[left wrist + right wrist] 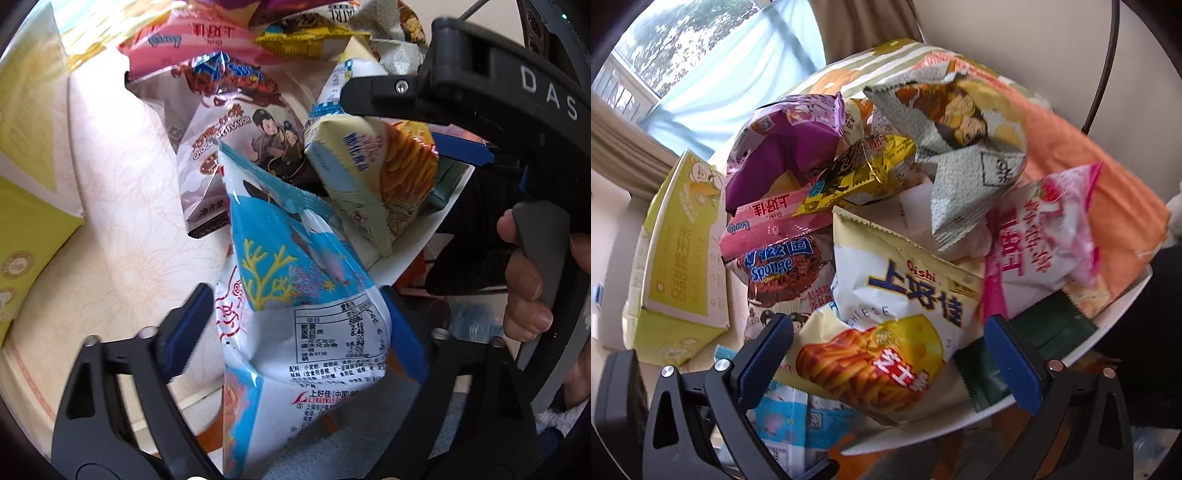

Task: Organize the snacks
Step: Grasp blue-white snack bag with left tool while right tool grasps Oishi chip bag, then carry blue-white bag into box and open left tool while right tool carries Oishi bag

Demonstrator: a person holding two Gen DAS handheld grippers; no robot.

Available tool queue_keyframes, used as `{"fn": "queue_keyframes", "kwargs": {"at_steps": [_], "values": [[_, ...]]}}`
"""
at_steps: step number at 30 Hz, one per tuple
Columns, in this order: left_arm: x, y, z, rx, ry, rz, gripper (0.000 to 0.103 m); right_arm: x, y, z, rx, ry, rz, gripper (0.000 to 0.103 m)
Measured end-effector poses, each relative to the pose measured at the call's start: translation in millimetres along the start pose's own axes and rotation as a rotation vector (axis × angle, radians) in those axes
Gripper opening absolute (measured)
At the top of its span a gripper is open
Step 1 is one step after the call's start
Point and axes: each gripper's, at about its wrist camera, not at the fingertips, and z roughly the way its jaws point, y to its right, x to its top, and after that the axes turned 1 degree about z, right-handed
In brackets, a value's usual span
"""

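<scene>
My left gripper [299,325] is shut on a blue and white snack bag [295,295] with a coral print, holding it upright over the pale table. My right gripper [886,354] has its jaws wide apart around the lower end of a cream Oishi cheese-stick bag [897,314], which lies on the pile; whether the pads touch it I cannot tell. In the left wrist view the right gripper [424,122] has that same cheese bag [373,173] between its fingers. The blue bag also shows in the right wrist view [790,421].
A heap of snack bags fills a white tray [1108,317]: a purple bag [783,151], gold bag [864,177], grey bag [960,155], pink strawberry bag [1041,236], Sponge bag [783,273], dark green packet [1027,354]. A yellow-green carton [683,258] stands left.
</scene>
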Motion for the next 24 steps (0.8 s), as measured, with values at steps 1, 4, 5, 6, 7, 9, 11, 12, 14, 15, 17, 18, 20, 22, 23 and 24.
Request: {"fn": "queue_keyframes", "kwargs": {"at_steps": [1,4,5,6,7,9,11,12,14,15,17,18,20,22,23,24], "values": [[1.0,-3.2,2.6,-0.011,-0.006,-0.003,0.073,0.5,0.5,3.2,0.011,-0.01,0.011,0.103],[3.8,-7.5,8.1,-0.038,-0.012,-0.001,0.065,1.8,1.6,14.6,0.03,-0.028,0.051,0.103],[5.7,-8.1,8.6,-0.043,-0.011,0.002,0.061,2.2,2.6,17.0,0.03,-0.03,0.061,0.103],[6.7,-9.2,8.2,-0.05,-0.01,0.004,0.06,2.4,3.5,19.5,0.031,-0.032,0.07,0.103],[7.8,-10.6,7.4,-0.054,-0.009,0.004,0.058,2.4,4.4,21.0,0.033,-0.034,0.078,0.103],[8.8,-10.6,6.2,-0.06,-0.006,0.002,0.057,-0.5,8.4,24.3,0.034,-0.038,0.094,0.102],[14.3,-16.8,9.2,-0.062,-0.005,0.0,0.056,0.2,10.5,28.0,0.044,-0.043,0.106,0.096],[13.2,-17.2,6.5,-0.065,-0.003,-0.002,0.056,1.3,12.1,29.3,0.047,-0.043,0.111,0.094],[13.2,-21.3,-1.0,-0.066,0.004,-0.005,0.056,7.9,10.9,36.2,0.03,-0.05,0.108,0.077],[14.1,-21.6,-2.1,-0.063,0.009,-0.006,0.056,9.8,10.6,40.5,0.029,-0.051,0.105,0.076],[15.4,-21.7,-13.2,-0.059,0.016,-0.007,0.056,11.3,16.6,44.9,0.024,-0.048,0.106,0.07],[14.3,-21.2,-18.6,-0.057,0.022,-0.009,0.056,12.0,18.5,45.7,0.015,-0.047,0.101,0.068],[13.0,-19.9,-32.9,-0.054,0.033,-0.013,0.056,11.1,18.9,42.2,0.012,-0.045,0.099,0.062],[3.1,-17.5,-54.8,-0.049,0.044,-0.015,0.056,10.0,14.5,35.0,0.007,-0.039,0.097,0.06],[2.8,-16.9,-60.1,-0.044,0.051,-0.017,0.056,9.3,15.2,32.2,0.01,-0.033,0.095,0.059],[-4.3,-16.9,-64.5,-0.04,0.058,-0.019,0.055,9.3,14.4,28.3,0.016,-0.026,0.094,0.059]]}}
